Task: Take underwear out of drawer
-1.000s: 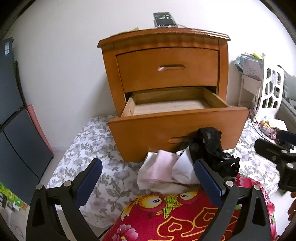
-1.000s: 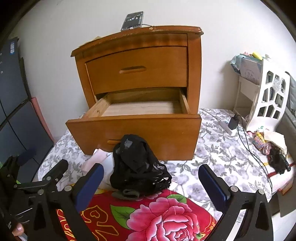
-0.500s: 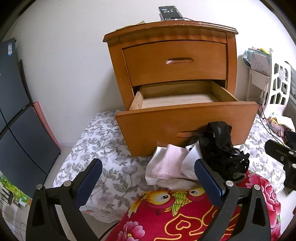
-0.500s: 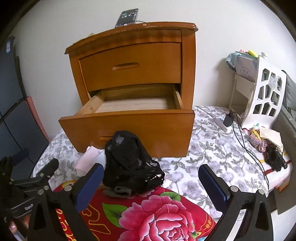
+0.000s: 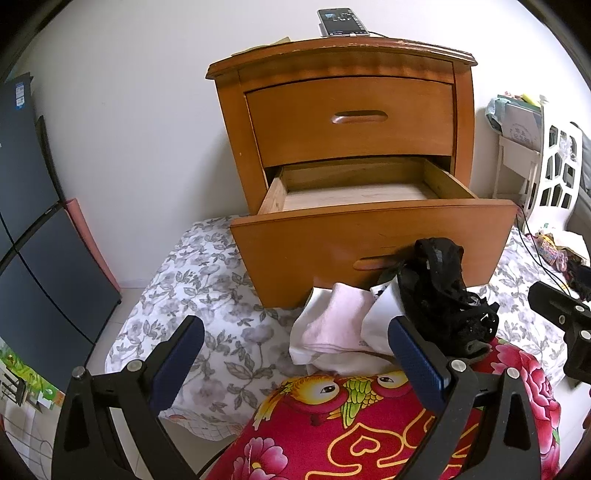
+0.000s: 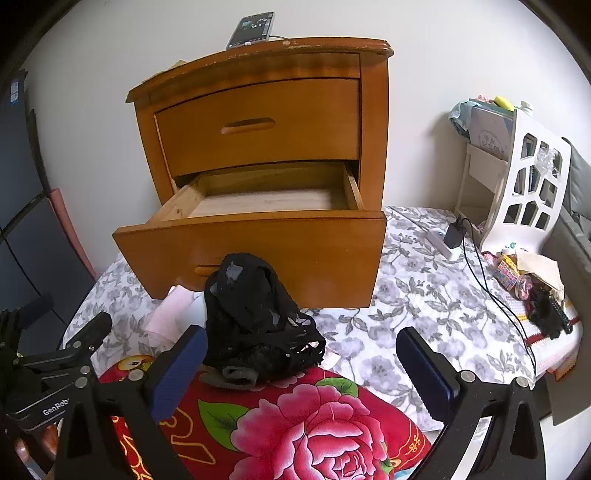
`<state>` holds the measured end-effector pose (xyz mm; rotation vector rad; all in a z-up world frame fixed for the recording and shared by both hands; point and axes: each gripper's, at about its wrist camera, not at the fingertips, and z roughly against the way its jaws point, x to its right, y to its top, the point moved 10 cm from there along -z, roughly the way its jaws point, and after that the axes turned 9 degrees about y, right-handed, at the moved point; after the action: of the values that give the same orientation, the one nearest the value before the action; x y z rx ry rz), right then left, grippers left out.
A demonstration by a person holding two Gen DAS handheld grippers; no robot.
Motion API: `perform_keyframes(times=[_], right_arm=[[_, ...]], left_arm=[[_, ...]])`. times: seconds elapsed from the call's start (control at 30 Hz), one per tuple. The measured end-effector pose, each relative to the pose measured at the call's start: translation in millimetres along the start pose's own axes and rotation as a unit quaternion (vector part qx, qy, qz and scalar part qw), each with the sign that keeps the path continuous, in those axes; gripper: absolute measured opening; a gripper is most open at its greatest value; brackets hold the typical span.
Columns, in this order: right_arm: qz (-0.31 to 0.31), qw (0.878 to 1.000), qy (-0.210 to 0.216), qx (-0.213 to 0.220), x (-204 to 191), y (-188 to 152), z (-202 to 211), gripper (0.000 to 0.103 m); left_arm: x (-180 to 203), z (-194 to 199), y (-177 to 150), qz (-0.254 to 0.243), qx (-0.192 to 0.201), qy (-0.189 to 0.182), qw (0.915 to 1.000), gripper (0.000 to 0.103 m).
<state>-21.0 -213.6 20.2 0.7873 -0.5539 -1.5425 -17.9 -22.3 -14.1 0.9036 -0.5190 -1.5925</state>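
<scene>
A wooden nightstand (image 5: 343, 118) (image 6: 258, 110) stands on the floral bed sheet, its lower drawer (image 5: 369, 236) (image 6: 258, 240) pulled out with a bare wooden bottom showing. In front of the drawer lies a heap of black lace underwear (image 5: 443, 291) (image 6: 255, 317) beside pale pink and white underwear (image 5: 340, 328) (image 6: 170, 314), partly on a red flowered cushion (image 5: 369, 424) (image 6: 314, 424). My left gripper (image 5: 291, 358) is open, short of the pale pieces. My right gripper (image 6: 299, 369) is open too, its left finger beside the black heap.
A phone (image 5: 341, 22) (image 6: 251, 29) on a cable lies on top of the nightstand. A white openwork rack (image 6: 517, 177) stands at the right, with a charger and black cable (image 6: 454, 236) and small clutter (image 6: 535, 288) on the floral sheet (image 6: 413, 295). Dark panels (image 5: 29, 240) stand at the left.
Both grippers have drawn back and risen a little from the nightstand, so it sits higher and farther in view. The underwear heaps and drawer have not moved.
</scene>
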Motion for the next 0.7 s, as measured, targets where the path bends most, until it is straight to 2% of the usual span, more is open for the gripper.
perform_keyframes(times=[0.7], right_arm=[[-0.001,1.000,-0.002,-0.007,1.5,-5.6,-2.5,0.103]], left_arm=[[-0.4,-0.2,-0.8,0.002,-0.003,-0.005,1.0000,0.100]])
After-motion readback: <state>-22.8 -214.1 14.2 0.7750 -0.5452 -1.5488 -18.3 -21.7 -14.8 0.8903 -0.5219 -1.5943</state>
